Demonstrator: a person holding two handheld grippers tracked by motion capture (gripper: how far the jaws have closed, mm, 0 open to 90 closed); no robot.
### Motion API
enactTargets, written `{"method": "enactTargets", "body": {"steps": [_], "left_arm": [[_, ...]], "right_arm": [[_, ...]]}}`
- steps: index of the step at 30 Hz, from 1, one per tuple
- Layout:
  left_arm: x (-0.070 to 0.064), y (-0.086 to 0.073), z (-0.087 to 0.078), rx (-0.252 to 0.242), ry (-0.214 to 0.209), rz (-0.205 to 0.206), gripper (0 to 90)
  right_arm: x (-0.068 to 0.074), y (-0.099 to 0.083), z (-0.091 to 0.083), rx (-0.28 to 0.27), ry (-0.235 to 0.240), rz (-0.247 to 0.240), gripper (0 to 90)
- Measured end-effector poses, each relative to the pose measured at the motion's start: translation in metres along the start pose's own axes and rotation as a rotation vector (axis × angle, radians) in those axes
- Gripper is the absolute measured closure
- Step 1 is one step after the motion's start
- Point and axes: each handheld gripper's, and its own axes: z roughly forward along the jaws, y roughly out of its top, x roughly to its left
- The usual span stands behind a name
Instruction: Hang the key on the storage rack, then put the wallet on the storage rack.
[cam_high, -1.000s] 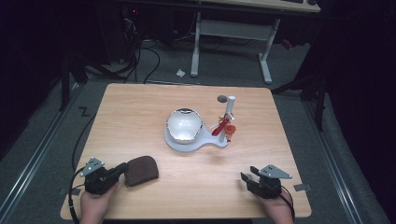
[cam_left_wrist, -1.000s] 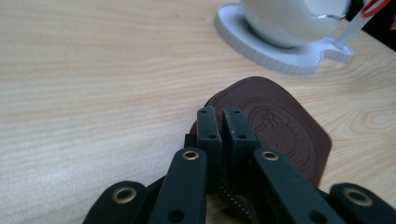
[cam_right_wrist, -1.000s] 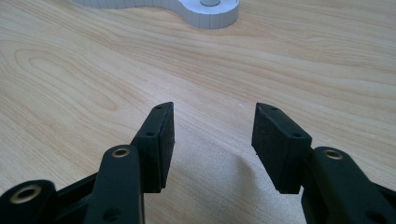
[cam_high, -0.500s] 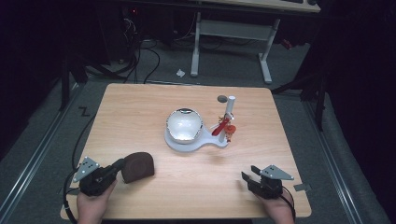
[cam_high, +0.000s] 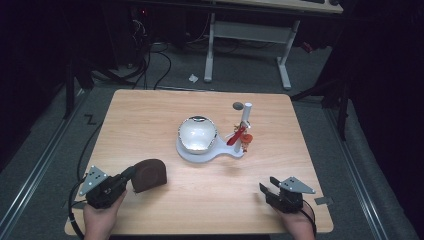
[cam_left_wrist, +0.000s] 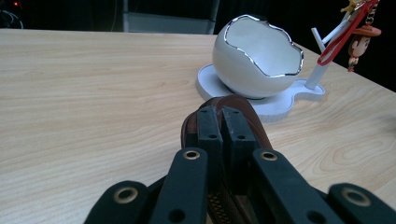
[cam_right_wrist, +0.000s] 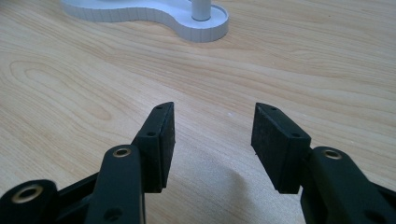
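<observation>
My left gripper (cam_high: 131, 175) is shut on the edge of a brown zip pouch (cam_high: 150, 172) at the table's front left. In the left gripper view the jaws are pressed together over the pouch (cam_left_wrist: 258, 128), which stands tilted off the wood. A white egg-shaped bowl (cam_high: 197, 134) with a silver rim sits on a white stand (cam_high: 220, 152) at mid-table, ahead of the pouch. On the stand's post hang a red strap (cam_high: 235, 136) and a small figure keychain (cam_left_wrist: 362, 37). My right gripper (cam_high: 265, 190) rests open at the front right, with bare wood between its jaws (cam_right_wrist: 212, 126).
A small dark disc (cam_high: 238, 105) lies on the table behind the post. The wooden table (cam_high: 150, 115) has open room on its left and far sides. Beyond it stand a white desk frame (cam_high: 285, 60) and floor cables (cam_high: 160, 55).
The left gripper has shifted slightly and tipped the brown pouch up from lying flat to a more upright tilt. The right gripper has stayed still.
</observation>
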Motion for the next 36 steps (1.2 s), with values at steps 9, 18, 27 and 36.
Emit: {"method": "enactTargets", "body": {"steps": [9,18,27,36], "left_arm": [[-0.004,0.008,0.008,-0.010,0.002,0.003,87.5],[-0.010,0.012,0.012,-0.008,0.006,0.010,87.5],[-0.016,0.022,0.015,-0.019,0.012,0.012,87.5],[-0.027,0.040,0.024,-0.023,0.000,0.039,87.5]], "right_arm": [[-0.001,-0.001,-0.006,-0.022,0.000,0.004,51.0],[-0.001,0.002,-0.006,-0.043,0.011,-0.004,50.7],[0.002,0.003,-0.008,-0.053,0.020,-0.025,50.8],[0.000,0.003,-0.012,-0.064,0.025,-0.026,50.8]]}}
